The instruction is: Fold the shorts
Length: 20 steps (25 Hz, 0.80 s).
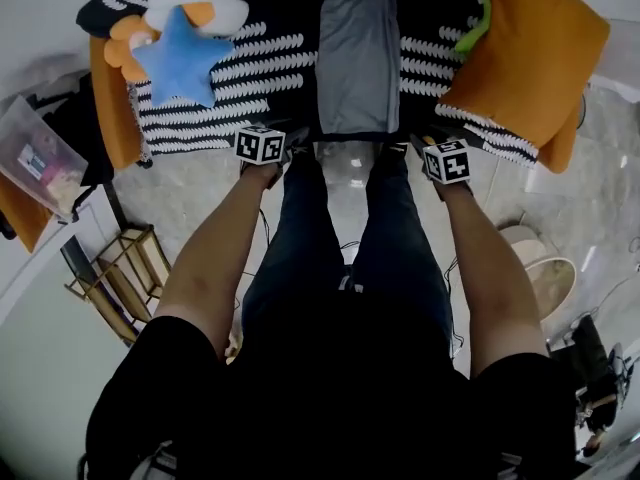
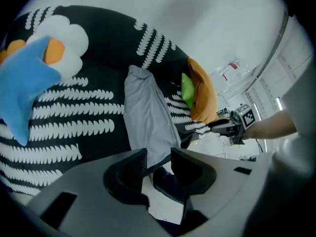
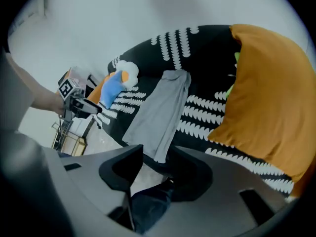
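Note:
The grey shorts (image 1: 358, 53) lie lengthwise as a long narrow strip on a black cover with white leaf rows (image 1: 262, 60), their near end at the cover's front edge. My left gripper (image 1: 293, 140) is low at the near left corner of the shorts (image 2: 145, 117), jaws apart, with the corner showing in the gap and no pad pressing on it. My right gripper (image 1: 412, 144) is at the near right corner of the shorts (image 3: 160, 115), also open, the cloth's tip showing between its jaws. Each gripper sees the other: right gripper (image 2: 224, 126), left gripper (image 3: 84, 106).
A big orange cushion (image 1: 525, 48) with something green (image 1: 480, 23) behind it lies right of the shorts. A blue star plush (image 1: 180, 58) and a white cloud plush (image 1: 200, 3) lie on the left. My legs (image 1: 340, 258) stand against the front edge. A wooden rack (image 1: 120, 273) stands on the floor at left.

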Each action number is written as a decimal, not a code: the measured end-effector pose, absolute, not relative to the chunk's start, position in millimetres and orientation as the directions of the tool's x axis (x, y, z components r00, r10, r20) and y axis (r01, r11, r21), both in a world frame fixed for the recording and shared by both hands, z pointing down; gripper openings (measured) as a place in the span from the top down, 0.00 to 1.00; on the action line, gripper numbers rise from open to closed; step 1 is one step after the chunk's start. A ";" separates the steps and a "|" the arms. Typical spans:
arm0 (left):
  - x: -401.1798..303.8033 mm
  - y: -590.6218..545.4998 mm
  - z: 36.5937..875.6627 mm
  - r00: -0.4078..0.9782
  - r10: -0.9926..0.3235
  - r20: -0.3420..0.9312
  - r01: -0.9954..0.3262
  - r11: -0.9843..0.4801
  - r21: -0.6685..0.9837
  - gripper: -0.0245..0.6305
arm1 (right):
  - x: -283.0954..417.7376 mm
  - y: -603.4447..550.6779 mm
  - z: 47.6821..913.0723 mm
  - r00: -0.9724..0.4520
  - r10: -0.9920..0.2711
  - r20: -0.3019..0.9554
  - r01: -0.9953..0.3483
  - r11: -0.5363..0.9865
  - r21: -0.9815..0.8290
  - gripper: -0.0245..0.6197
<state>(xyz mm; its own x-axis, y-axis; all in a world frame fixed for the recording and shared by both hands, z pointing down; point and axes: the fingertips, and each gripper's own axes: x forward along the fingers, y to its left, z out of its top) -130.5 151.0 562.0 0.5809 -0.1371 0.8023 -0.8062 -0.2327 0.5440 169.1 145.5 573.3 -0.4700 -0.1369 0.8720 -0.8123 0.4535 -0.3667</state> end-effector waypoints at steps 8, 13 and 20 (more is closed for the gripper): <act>-125.6 151.4 647.3 0.612 -0.082 0.787 -0.775 -0.258 0.577 0.71 | 134.3 172.3 668.7 -0.480 -0.091 0.873 -0.842 0.326 -0.429 0.69; -114.9 166.9 687.2 0.640 -0.024 0.768 -0.752 -0.224 0.620 0.71 | 119.8 177.1 707.3 -0.471 -0.099 0.876 -0.873 0.195 -0.447 0.67; -85.1 194.9 719.5 0.691 0.081 0.719 -0.699 -0.180 0.692 0.68 | 134.5 192.1 738.6 -0.476 -0.076 0.876 -0.876 0.132 -0.465 0.63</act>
<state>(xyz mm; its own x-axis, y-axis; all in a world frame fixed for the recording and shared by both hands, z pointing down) -85.1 194.9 719.5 0.6907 0.0805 0.7187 -0.6991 -0.1802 0.6920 134.5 192.1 738.6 -0.4763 -0.0756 0.8760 -0.8756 0.1321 -0.4647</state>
